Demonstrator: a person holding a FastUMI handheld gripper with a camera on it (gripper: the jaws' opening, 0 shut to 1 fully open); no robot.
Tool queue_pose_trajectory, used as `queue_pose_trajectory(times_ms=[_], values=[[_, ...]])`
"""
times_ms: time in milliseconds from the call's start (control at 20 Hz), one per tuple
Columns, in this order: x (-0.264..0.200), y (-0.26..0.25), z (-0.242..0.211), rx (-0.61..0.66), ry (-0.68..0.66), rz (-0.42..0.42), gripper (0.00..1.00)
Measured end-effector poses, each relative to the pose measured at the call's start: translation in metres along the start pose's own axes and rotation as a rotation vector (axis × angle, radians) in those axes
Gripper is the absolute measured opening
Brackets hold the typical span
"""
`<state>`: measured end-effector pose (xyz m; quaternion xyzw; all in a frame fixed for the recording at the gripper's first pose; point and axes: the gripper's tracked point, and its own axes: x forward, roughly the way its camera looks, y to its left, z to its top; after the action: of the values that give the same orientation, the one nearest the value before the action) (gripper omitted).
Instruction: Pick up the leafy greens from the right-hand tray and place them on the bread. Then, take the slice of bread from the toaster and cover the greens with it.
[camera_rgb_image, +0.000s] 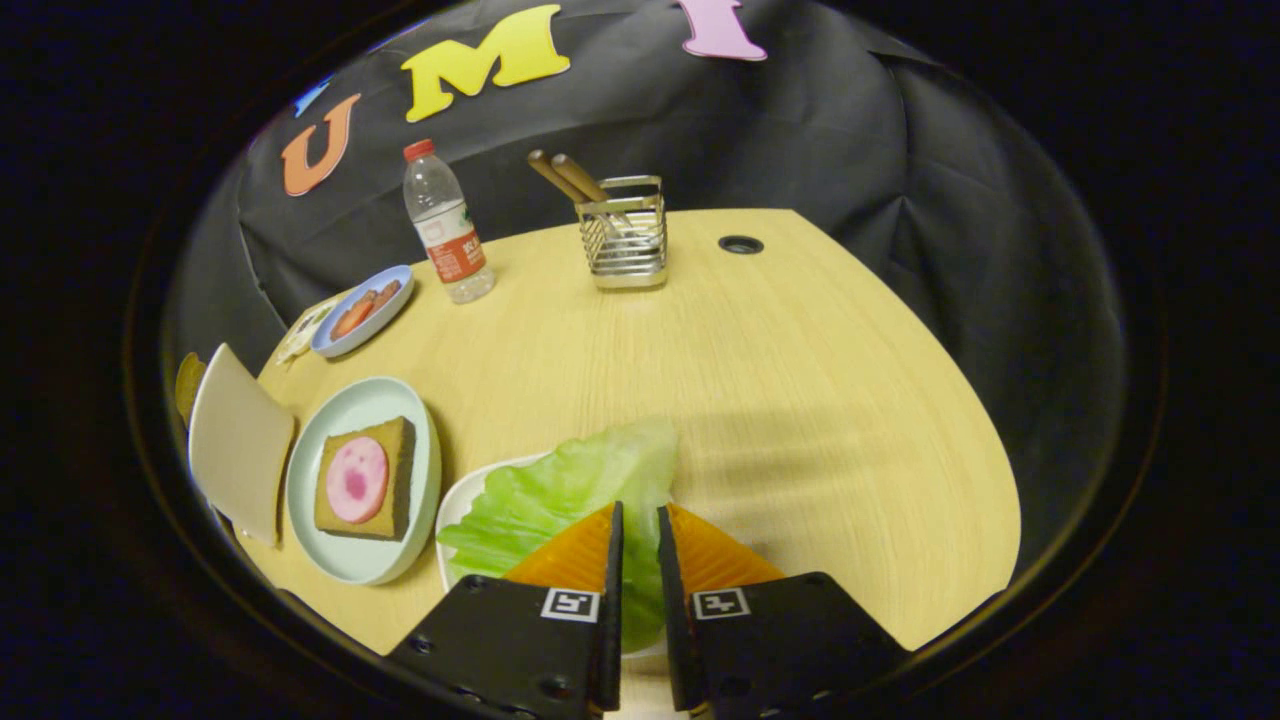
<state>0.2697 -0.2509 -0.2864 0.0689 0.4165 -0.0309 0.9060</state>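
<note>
Claw (636, 525) fingers nearly together, narrow gap, pinching my leafy greens (560, 500) | greens over white tray (458, 505) | bread (365, 480) with meat slice on green plate (340, 420) just left | toaster (238, 440) beyond

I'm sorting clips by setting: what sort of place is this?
Probably a staged booth set up as a kitchen table: a wooden table against black cloth, bread on a plate, lettuce on a white tray, the fingers nearly closed over it.

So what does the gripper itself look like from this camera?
The gripper has two dark, blocky finger mounts with visible screws, each carrying a square black-and-white marker tag. Its fingers are ribbed, wedge-shaped pads tapering toward the tips. No cables visible.
</note>
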Motion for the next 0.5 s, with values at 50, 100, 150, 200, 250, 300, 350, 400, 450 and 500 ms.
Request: queue_pose_trajectory(times_ms=[50, 100, 150, 200, 250, 300, 350, 400, 450, 500], values=[[0.0, 0.002, 0.0, -0.005, -0.005, 0.007, 0.2], [0.0, 0.002, -0.001, -0.014, -0.007, 0.01, 0.2], [0.003, -0.001, 0.0, -0.02, -0.012, -0.005, 0.2], [0.013, -0.001, -0.007, -0.003, 0.007, 0.006, 0.15], [-0.001, -0.001, -0.002, 0.0, 0.0, 0.009, 0.09], [-0.002, -0.008, -0.004, -0.011, -0.005, -0.013, 0.03], [-0.004, -0.017, -0.002, -0.027, -0.017, -0.045, 0.03], [-0.005, -0.027, -0.002, -0.039, -0.025, -0.085, 0.03], [-0.009, -0.033, -0.002, -0.05, -0.035, -0.107, 0.03], [-0.014, -0.035, 0.0, -0.056, -0.051, -0.12, 0.03]])
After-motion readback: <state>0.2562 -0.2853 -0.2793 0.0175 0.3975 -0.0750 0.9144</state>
